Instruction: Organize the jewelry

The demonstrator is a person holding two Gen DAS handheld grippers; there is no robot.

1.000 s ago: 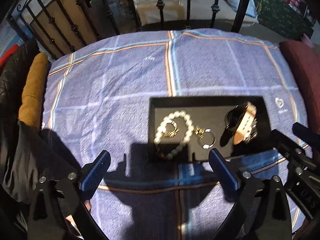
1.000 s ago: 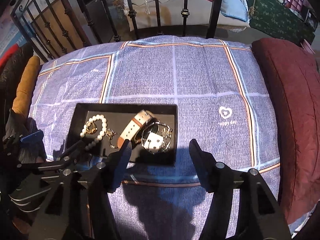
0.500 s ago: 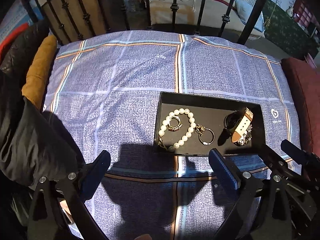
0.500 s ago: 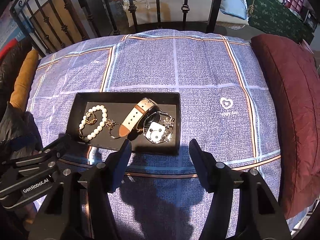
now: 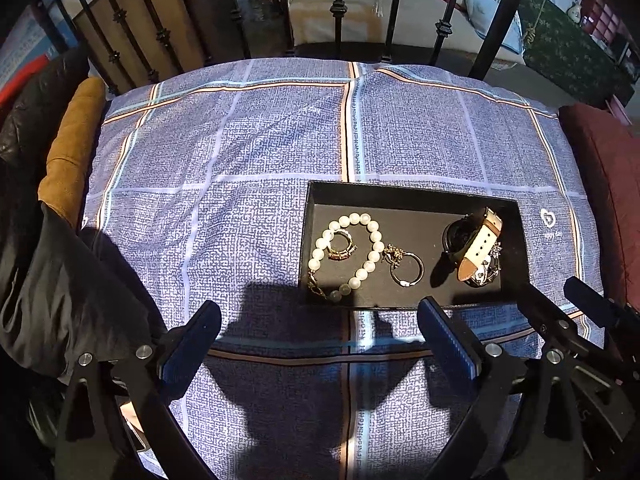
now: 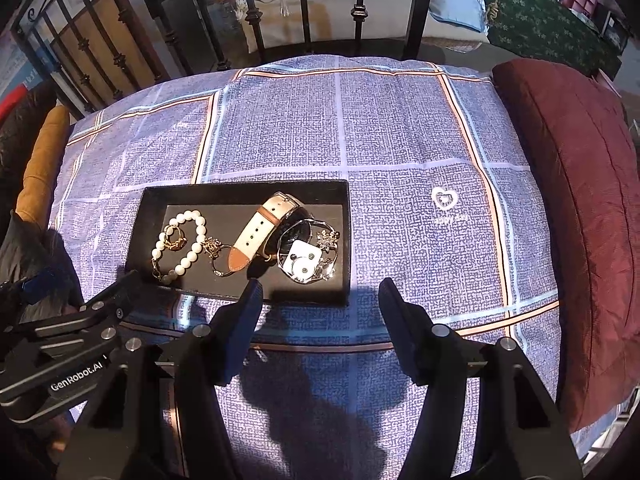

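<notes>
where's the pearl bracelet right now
In both views, the pearl bracelet lies at the black tray's left end, encircling a gold ring, left of the watch.

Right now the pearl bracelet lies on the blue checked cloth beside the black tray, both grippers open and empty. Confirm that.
Not quite: the pearl bracelet lies inside the black tray, as the left wrist view shows. The left gripper and right gripper are open and empty.
</notes>
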